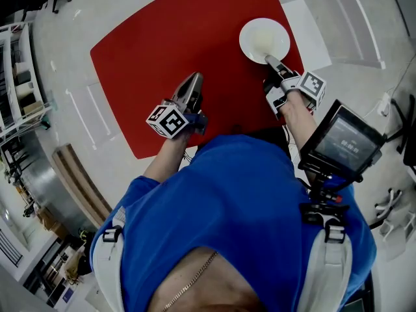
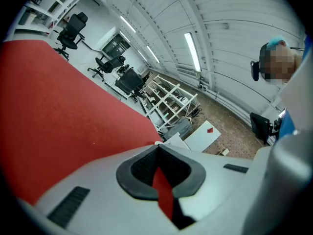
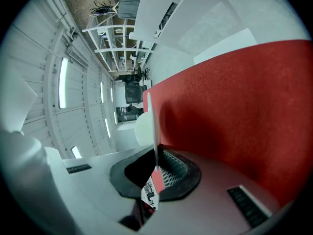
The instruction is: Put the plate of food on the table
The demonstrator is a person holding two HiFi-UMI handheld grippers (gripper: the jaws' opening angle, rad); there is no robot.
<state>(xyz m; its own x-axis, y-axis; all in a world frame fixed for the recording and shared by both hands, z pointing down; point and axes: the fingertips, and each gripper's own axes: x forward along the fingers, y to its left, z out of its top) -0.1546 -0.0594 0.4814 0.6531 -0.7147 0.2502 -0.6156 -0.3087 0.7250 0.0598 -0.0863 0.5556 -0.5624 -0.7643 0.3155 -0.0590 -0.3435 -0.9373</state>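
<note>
R gripper (image 1: 268, 59) jaws pinch plate (image 1: 244, 39) rim, pale food (image 1: 263, 41) inside; L gripper (image 1: 194, 78) jaws together.

Plate (image 1: 260, 38) ahead of my right gripper (image 1: 268, 59)
Its near rim sits between my jaws, over the table (image 1: 162, 51); my left gripper (image 1: 194, 80) is off left.

From above, the plate (image 1: 263, 39) is pale and washed out, and what lies on it cannot be made out. The right gripper (image 1: 272, 62) covers a bit of its rim at 5 o'clock. In the right gripper view the plate shows edge-on only, its top face hidden. The shirt (image 1: 240, 194) hides the table (image 1: 162, 57) edge at 6 o'clock, and the corner at 1 o'clock is cut off. Print on the screen (image 1: 346, 142) is too small to read.
</note>
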